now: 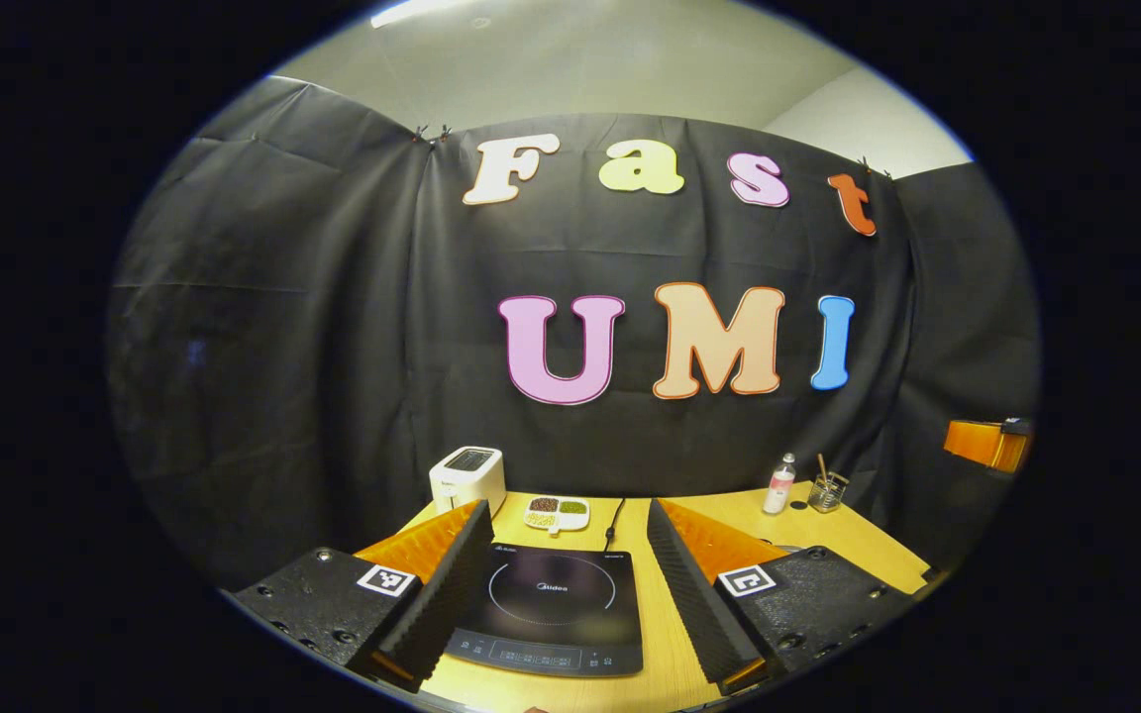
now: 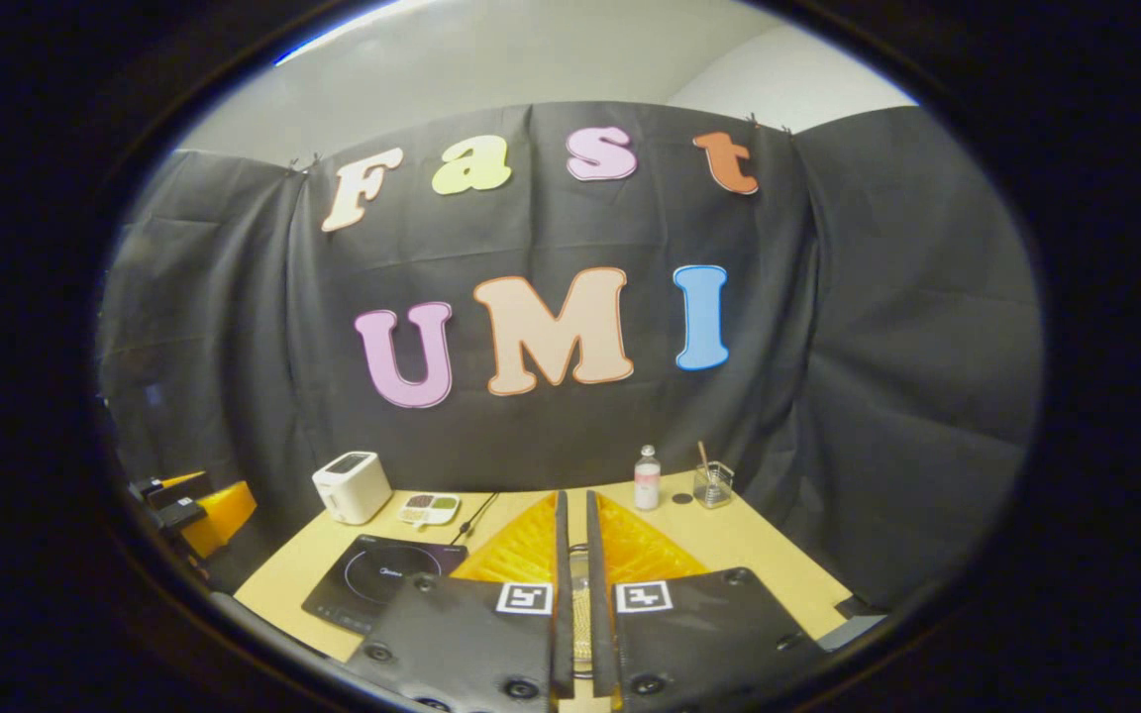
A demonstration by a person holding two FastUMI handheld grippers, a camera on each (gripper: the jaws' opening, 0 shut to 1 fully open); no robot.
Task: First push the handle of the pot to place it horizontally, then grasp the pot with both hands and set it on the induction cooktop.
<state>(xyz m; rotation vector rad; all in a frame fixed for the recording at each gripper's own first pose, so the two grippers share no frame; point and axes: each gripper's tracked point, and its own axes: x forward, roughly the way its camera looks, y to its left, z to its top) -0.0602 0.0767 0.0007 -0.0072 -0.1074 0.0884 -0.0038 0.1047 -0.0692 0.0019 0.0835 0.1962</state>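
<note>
Fingers of the left gripper [image 1: 566,579] stand wide apart, empty, above the black cooktop [image 1: 551,609] on the wooden table [image 1: 858,540]. Right gripper [image 2: 571,594] has its fingers nearly closed, a thin gap left, holding nothing I can make out. Behind stand a toaster [image 1: 467,477] and a bottle [image 1: 779,484]. Where the pot sits, I cannot tell.

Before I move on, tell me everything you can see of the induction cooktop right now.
The induction cooktop is a flat, black, glossy slab with rounded corners, lying level on the yellow-wood table. A thin ring marks its cooking zone, and a row of touch controls runs along the near edge. Nothing stands on it. A black cord runs back from its far edge. In the left gripper view it lies between the open left tongs.
</note>
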